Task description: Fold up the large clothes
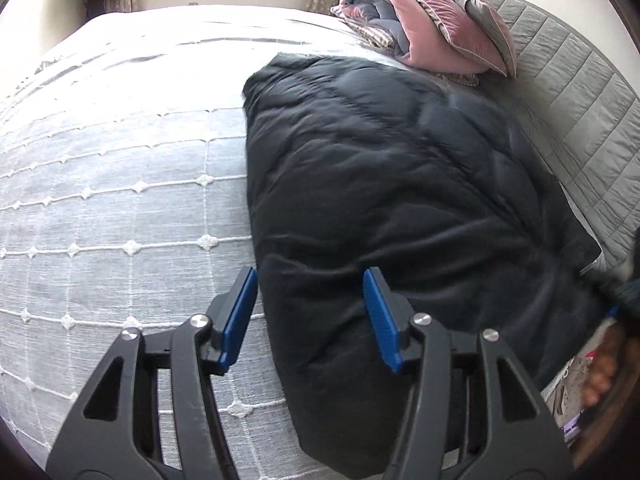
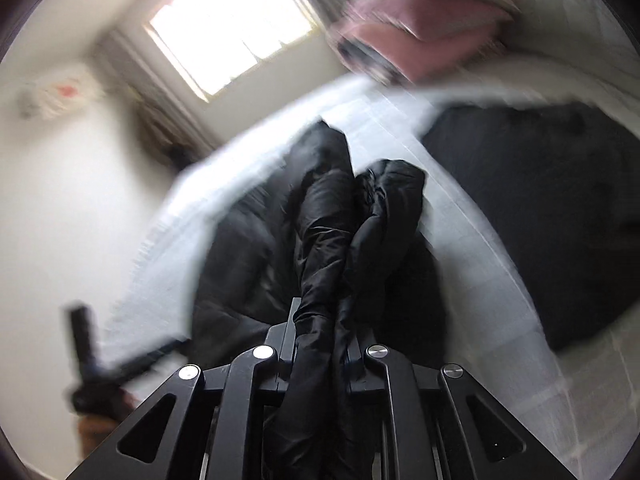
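Observation:
A large black puffer jacket (image 1: pixel 392 184) lies on the bed, partly folded, its left edge straight. My left gripper (image 1: pixel 310 284) is open, its blue pads either side of the jacket's near corner, just above it. In the blurred right wrist view my right gripper (image 2: pixel 326 320) is shut on a bunched, glossy black part of the jacket (image 2: pixel 340 220) and holds it lifted above the bed. More of the jacket (image 2: pixel 540 208) lies flat to the right.
The bed has a white tufted cover (image 1: pixel 120 200). A rolled pink and grey quilt with pillows (image 1: pixel 420 12) sits at the head, by a grey quilted headboard (image 1: pixel 568 92). A window (image 2: pixel 232 28) and white wall are beyond the bed.

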`<state>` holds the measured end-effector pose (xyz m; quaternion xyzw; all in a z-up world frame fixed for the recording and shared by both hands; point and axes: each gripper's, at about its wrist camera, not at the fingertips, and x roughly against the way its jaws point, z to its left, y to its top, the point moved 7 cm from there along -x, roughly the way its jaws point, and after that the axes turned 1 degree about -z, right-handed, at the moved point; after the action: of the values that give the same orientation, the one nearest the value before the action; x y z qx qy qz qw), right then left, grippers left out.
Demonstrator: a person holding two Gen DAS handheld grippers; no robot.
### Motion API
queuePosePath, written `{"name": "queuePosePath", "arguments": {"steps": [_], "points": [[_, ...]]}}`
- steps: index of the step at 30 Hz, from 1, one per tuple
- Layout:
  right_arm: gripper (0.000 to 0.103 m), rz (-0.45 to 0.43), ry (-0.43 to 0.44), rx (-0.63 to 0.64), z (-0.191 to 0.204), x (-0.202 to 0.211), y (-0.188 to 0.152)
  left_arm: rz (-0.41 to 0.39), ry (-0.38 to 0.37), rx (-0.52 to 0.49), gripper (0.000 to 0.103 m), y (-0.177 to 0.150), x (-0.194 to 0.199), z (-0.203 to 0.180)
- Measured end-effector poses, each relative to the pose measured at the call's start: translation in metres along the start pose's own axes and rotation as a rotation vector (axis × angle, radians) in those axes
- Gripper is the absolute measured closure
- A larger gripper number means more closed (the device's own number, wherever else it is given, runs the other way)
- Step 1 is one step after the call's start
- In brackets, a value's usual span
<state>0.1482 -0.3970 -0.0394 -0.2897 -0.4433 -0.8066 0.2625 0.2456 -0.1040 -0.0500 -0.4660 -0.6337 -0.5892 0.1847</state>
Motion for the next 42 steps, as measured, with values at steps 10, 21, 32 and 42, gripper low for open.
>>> {"name": "queuePosePath", "arguments": {"steps": [10, 21, 32, 42], "points": [[0.033, 0.041, 0.008, -0.143, -0.043, -0.022, -0.002, 0.032, -0.006, 0.044, 0.035, -0.001, -0.014, 0.009], [0.011, 0.106, 0.099, -0.208, -0.051, -0.051, 0.005, 0.13, -0.233, 0.249, 0.019, -0.015, -0.033, 0.028], [0.028, 0.149, 0.26, -0.271, -0.049, -0.072, 0.002, 0.165, -0.468, 0.416, 0.014, -0.029, -0.053, 0.012], [0.076, 0.105, 0.338, -0.207, 0.013, -0.068, 0.012, 0.007, -0.423, 0.407, 0.065, 0.003, -0.011, 0.035]]}}
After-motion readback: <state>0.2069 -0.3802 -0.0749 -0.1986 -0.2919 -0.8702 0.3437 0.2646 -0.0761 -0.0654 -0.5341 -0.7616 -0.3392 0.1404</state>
